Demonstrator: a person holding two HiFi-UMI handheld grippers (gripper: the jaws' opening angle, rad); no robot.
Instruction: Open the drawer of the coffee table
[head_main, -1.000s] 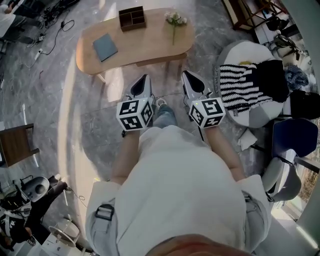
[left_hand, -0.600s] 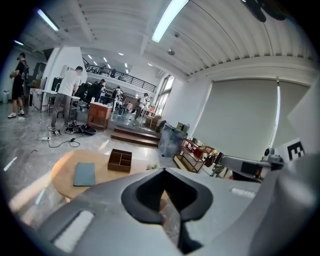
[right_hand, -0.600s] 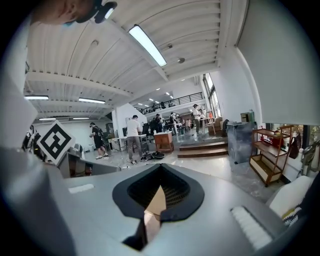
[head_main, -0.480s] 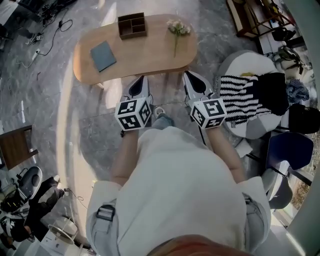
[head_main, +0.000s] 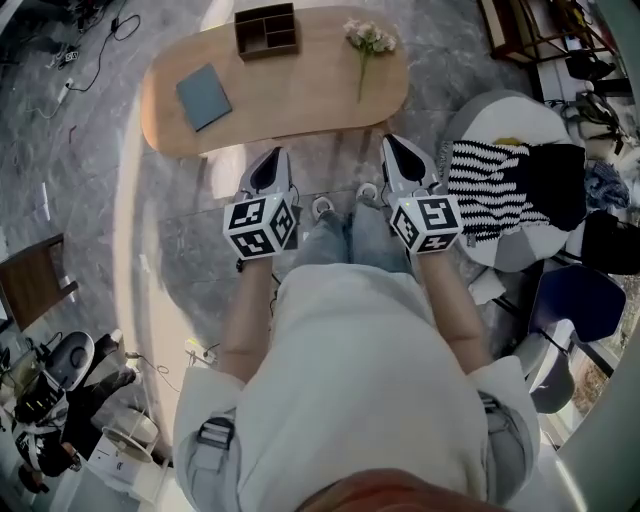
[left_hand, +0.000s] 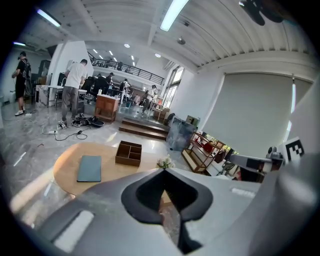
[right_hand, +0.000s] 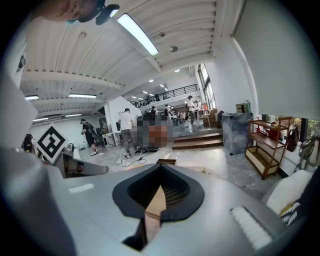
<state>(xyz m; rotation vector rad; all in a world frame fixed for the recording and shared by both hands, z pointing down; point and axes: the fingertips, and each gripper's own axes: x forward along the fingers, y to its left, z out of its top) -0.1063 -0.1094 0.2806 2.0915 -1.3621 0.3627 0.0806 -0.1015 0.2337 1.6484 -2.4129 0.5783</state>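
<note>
- Both tongs were held closed and empty: the left gripper (head_main: 272, 160) and the right gripper (head_main: 393, 146) were set side by side, well apart, before the person's knees.
- Both were pointed at the near edge of the oval coffee table (head_main: 300, 100); its drawer could not be made out from above.
- A blue-grey pad (head_main: 203, 96), a wooden compartment box (head_main: 266, 30) and a flower sprig (head_main: 366, 45) were laid on the tabletop.
- A striped cloth (head_main: 485, 185) was draped over a white seat (head_main: 500, 115) at right.

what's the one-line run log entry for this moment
left gripper: shut, empty | right gripper: shut, empty | coffee table: just ahead of grippers | drawer: not in view
</note>
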